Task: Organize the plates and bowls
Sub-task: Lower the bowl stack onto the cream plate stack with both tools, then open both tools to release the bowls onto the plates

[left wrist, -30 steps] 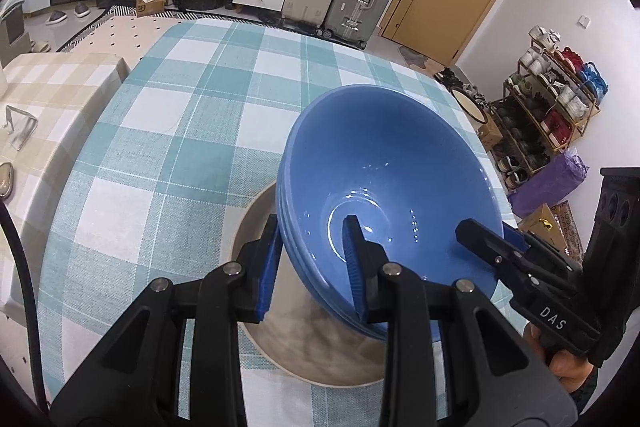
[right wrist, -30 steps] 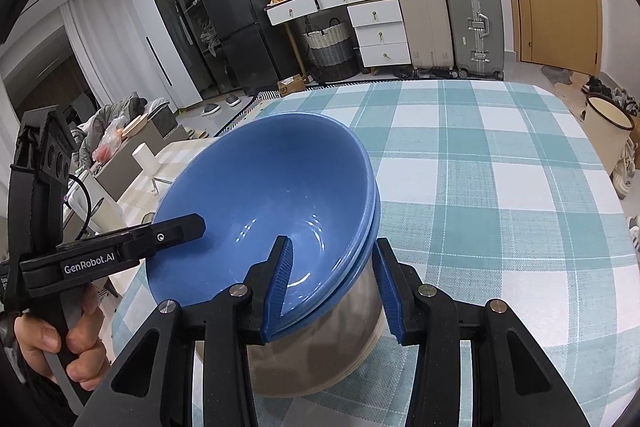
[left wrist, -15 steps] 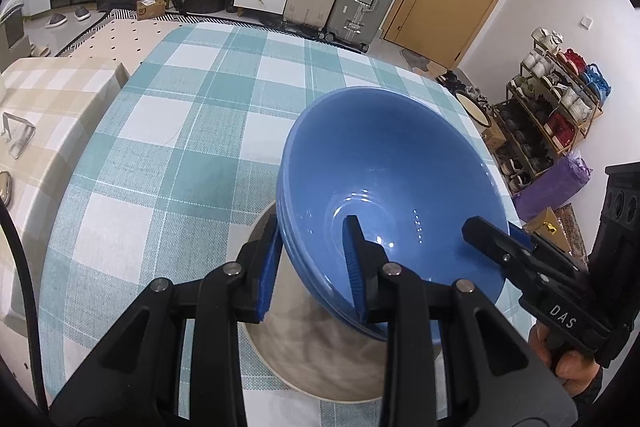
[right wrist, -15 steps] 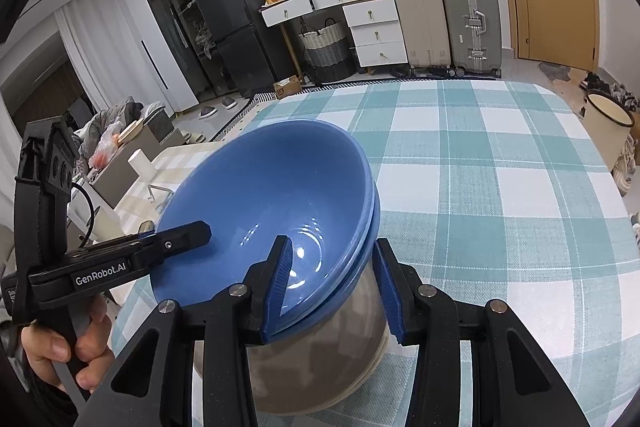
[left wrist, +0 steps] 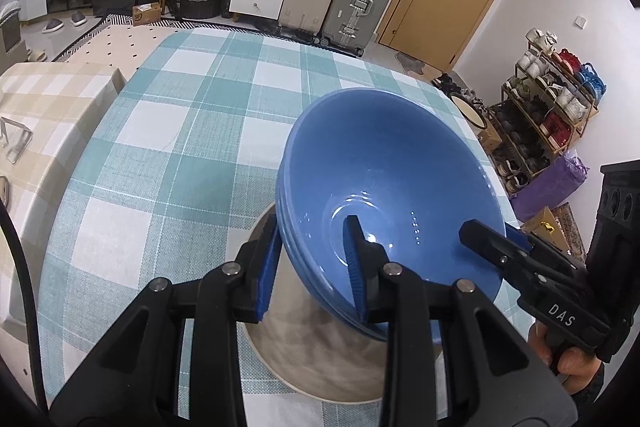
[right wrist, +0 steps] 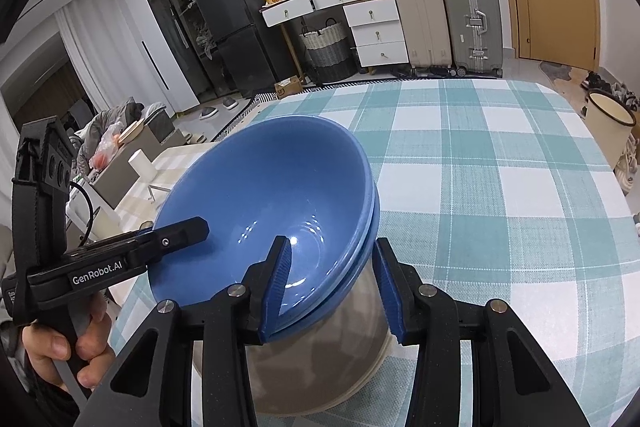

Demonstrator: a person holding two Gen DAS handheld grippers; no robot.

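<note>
The left gripper (left wrist: 312, 267) is showing matte black arms with silver screws and ribbed blue pads (left wrist: 266, 267), plus white "GenRobot.AI" lettering. The right gripper (right wrist: 330, 283) is looking identical, wearing white "DAS" lettering; a black cable (left wrist: 16, 267) is trailing alongside.

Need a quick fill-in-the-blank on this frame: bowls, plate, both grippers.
1. The stacked bowls are coloured ____.
2. Beneath the bowls lies a beige ____.
3. The left gripper has one finger inside the bowls and one ____ them.
4. The tablecloth has a ____ pattern.

Missing words: blue; plate; outside; checked
</note>
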